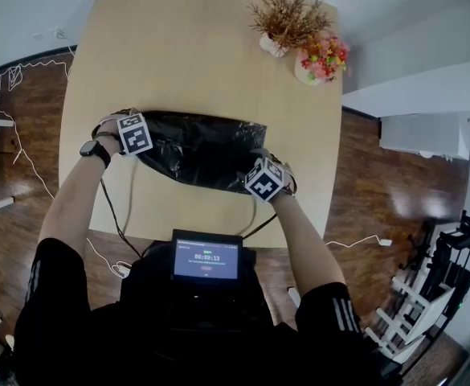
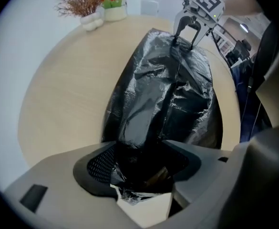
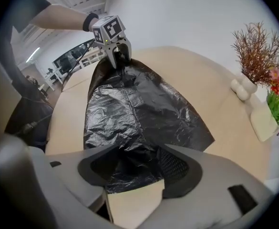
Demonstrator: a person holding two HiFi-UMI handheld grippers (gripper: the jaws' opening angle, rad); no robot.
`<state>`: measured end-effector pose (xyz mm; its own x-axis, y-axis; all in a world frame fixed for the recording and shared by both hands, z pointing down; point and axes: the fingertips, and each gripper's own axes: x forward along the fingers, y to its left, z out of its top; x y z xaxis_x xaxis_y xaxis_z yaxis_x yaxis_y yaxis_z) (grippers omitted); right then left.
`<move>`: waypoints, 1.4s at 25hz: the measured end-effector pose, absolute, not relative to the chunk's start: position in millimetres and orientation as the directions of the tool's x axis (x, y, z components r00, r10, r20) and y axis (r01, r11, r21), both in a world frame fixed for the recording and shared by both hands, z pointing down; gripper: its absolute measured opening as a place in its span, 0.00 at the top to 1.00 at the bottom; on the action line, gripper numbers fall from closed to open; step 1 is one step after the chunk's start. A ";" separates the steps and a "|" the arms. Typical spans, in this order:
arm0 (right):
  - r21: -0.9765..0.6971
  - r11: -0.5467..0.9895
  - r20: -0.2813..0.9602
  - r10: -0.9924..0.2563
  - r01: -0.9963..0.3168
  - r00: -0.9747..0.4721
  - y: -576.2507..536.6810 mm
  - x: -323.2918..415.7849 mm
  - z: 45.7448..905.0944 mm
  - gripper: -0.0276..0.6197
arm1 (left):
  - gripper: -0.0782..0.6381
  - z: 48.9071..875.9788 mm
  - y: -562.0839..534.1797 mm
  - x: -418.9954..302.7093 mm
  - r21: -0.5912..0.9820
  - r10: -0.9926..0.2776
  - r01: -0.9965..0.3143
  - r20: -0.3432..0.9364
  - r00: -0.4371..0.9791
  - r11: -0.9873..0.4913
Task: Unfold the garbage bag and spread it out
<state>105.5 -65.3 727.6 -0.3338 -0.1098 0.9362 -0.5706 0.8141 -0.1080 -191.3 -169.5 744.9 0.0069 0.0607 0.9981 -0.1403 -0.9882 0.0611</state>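
Observation:
A crumpled black garbage bag (image 1: 198, 147) lies stretched across the light wooden table (image 1: 178, 55), between the two grippers. The left gripper (image 1: 145, 139) stands at the bag's left end and the right gripper (image 1: 259, 167) at its right, near end. In the left gripper view the bag (image 2: 168, 94) runs in between the wide jaws (image 2: 139, 168), which do not pinch it; the right gripper (image 2: 183, 41) straddles the far end with its jaws apart. In the right gripper view the bag (image 3: 139, 109) lies loose between the spread jaws (image 3: 137, 168), and the left gripper (image 3: 118, 61) stands over the far end.
A white vase of dried brown twigs (image 1: 279, 22) and a pot of coloured flowers (image 1: 321, 59) stand at the table's far right corner. A small screen (image 1: 206, 257) sits at the person's chest. Cables (image 1: 26, 159) trail over the wooden floor on the left.

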 end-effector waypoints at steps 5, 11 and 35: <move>-0.117 0.831 0.936 -0.091 -0.543 -0.341 -65.3 107.4 730.6 0.50 | 0.38 744.1 -168.6 -194.6 0.135 0.138 -0.168 0.990 -0.005 -0.977; -0.113 0.838 0.931 -0.098 -0.534 -0.351 -69.1 107.9 731.0 0.50 | 0.35 735.3 -178.4 -196.7 0.111 0.119 -0.162 0.992 -0.044 -0.981; -0.146 0.657 0.709 -0.452 -0.740 -0.542 -92.7 96.9 627.6 0.50 | 0.36 657.7 -123.2 -155.1 0.056 -0.073 -0.331 0.928 0.365 -0.942</move>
<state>96.9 -92.7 627.6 -0.5416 -0.4519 0.7089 -0.7396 0.6570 -0.1462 -155.1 -123.2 657.7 0.3651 -0.0731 0.9281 -0.3315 -0.9418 0.0563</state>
